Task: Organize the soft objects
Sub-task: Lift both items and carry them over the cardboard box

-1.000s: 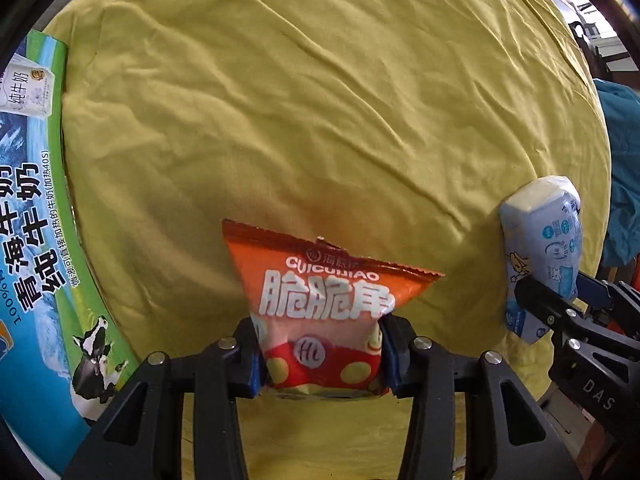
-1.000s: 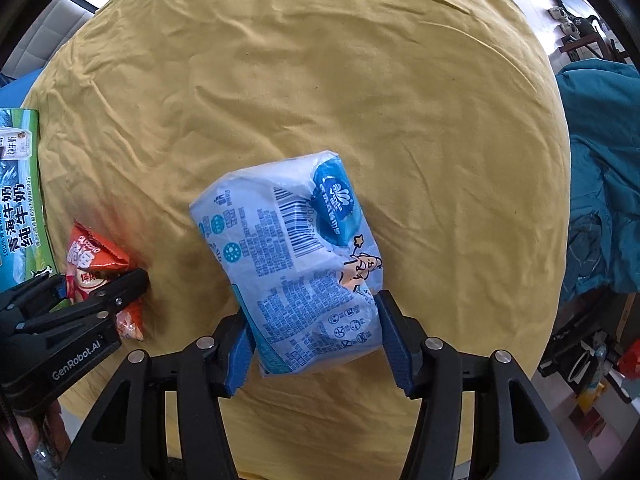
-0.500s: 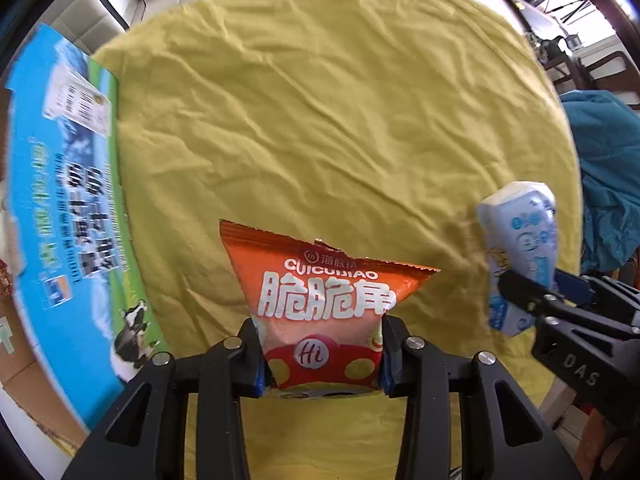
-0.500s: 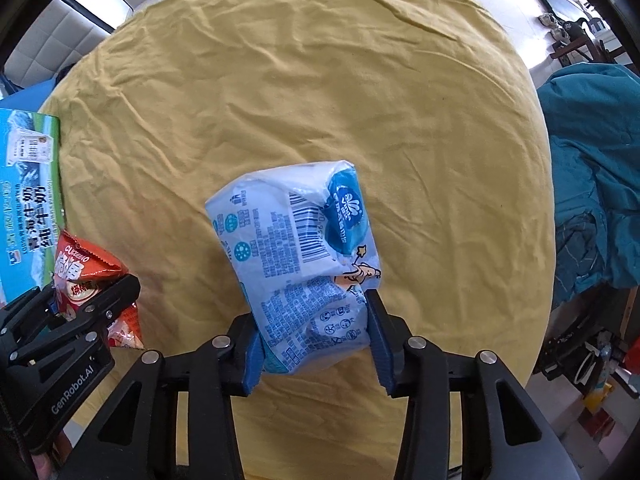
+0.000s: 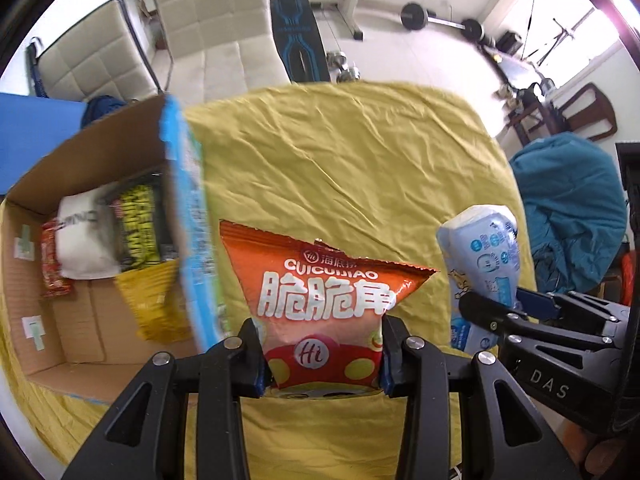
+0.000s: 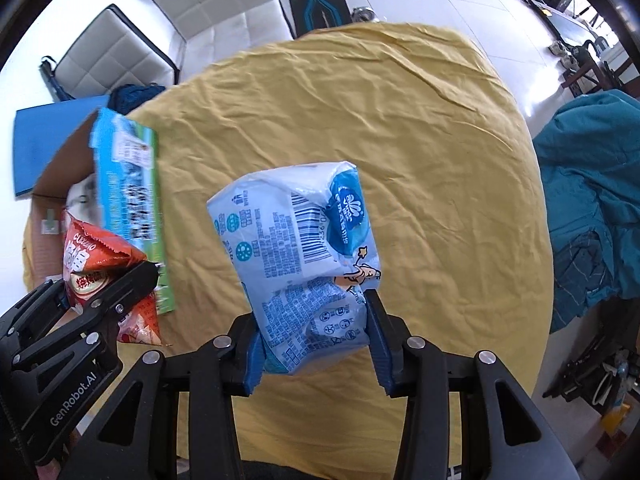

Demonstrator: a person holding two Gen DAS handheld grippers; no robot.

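Observation:
My left gripper [image 5: 322, 354] is shut on an orange snack bag [image 5: 320, 296] and holds it above the yellow cloth, just right of an open cardboard box [image 5: 80, 320]. The bag also shows in the right wrist view [image 6: 100, 264]. My right gripper [image 6: 314, 338] is shut on a pale blue tissue pack [image 6: 304, 256], held above the cloth; the pack also shows at the right of the left wrist view [image 5: 482, 264]. The box holds several soft packs: a white one [image 5: 84, 240], a black-and-yellow one [image 5: 138, 228], a yellow one [image 5: 156, 308].
The yellow cloth [image 6: 400, 128] covers the table. The box's blue printed flap [image 6: 128, 200] stands up at the left. A teal garment [image 6: 592, 208] lies at the right edge. White chairs [image 5: 216, 32] and gym gear stand behind the table.
Both grippers have risen with their loads, so the views now take in the whole table and room. The left gripper has shifted so that the box interior shows.

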